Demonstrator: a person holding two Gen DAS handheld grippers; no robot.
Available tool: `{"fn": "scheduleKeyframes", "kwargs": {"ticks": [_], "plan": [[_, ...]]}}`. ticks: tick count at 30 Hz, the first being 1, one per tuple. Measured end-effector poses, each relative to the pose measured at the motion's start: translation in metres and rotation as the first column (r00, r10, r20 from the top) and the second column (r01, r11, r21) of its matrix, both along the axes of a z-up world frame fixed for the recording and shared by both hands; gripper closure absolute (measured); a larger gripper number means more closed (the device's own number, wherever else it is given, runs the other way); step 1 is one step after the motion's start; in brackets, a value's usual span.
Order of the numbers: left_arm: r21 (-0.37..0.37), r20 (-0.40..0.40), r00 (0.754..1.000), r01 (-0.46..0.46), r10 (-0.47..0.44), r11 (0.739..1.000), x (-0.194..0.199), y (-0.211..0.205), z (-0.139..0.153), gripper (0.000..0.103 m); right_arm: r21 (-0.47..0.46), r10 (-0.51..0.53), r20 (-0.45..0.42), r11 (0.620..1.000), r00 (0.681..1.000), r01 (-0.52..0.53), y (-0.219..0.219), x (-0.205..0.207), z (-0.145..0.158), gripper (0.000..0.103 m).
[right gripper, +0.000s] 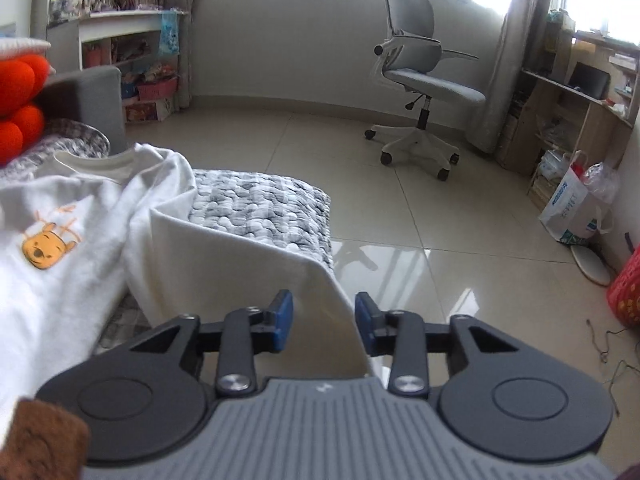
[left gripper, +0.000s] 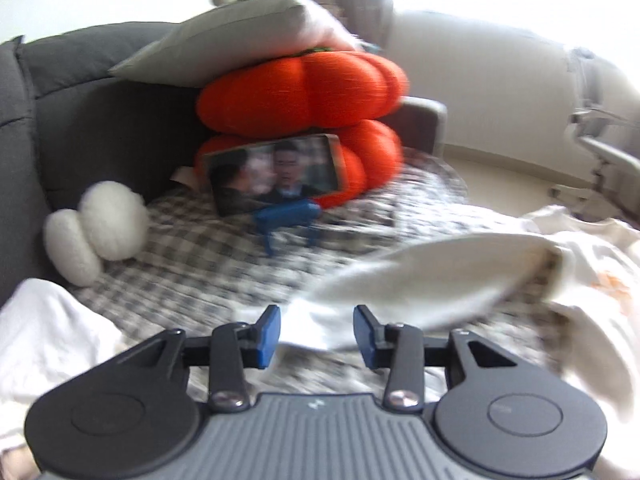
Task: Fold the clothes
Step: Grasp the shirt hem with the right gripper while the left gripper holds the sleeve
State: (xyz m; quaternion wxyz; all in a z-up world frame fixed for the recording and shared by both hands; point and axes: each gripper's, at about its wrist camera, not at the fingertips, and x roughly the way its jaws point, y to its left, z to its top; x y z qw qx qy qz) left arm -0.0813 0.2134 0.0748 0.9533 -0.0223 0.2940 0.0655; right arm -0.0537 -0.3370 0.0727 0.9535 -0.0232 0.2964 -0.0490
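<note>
A white T-shirt (right gripper: 80,240) with a yellow bear print lies on a grey checked blanket (right gripper: 260,208) on a sofa. In the right wrist view my right gripper (right gripper: 323,326) is open, and a lifted fold of the shirt (right gripper: 248,276) runs between its blue pads without being pinched. In the blurred left wrist view my left gripper (left gripper: 317,334) is open, and a raised part of the white shirt (left gripper: 440,280) hangs just past and between its pads. The shirt's print side (left gripper: 600,280) lies at the right.
Two orange pumpkin cushions (left gripper: 300,92) stand stacked at the sofa back under a grey pillow (left gripper: 240,40). A phone (left gripper: 276,176) on a blue stand leans against them. A white plush (left gripper: 96,232) lies at the left. An office chair (right gripper: 420,80) stands on the tiled floor.
</note>
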Motion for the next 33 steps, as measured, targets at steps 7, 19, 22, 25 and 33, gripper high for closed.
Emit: {"fn": "scheduleKeyframes", "kwargs": {"ticks": [7,19,22,25,33], "plan": [[-0.159,-0.007,0.946,0.318,-0.323,0.935,-0.032,-0.056,-0.005,0.062,0.27,0.254,0.047,0.928,0.966,-0.257,0.028,-0.06,0.014,0.055],[-0.357,-0.048,0.904,0.381,-0.424,0.853,-0.001,-0.096,-0.045,0.056,0.357,0.511,-0.034,0.809,0.859,-0.467,0.082,-0.092,-0.052,0.04],[-0.311,-0.075,0.904,0.38,-0.42,0.871,0.001,-0.107,-0.047,0.098,0.333,0.496,-0.03,0.823,0.868,-0.46,0.09,-0.087,-0.061,0.063],[-0.318,-0.086,0.909,0.363,-0.408,0.876,0.0,-0.105,-0.043,0.101,0.37,0.491,-0.031,0.815,0.871,-0.446,0.089,-0.08,-0.055,0.086],[-0.342,-0.005,0.917,0.374,-0.4,0.862,-0.048,-0.084,0.026,0.103,0.602,0.454,0.119,0.675,0.883,-0.428,0.049,-0.115,0.012,0.091]]}}
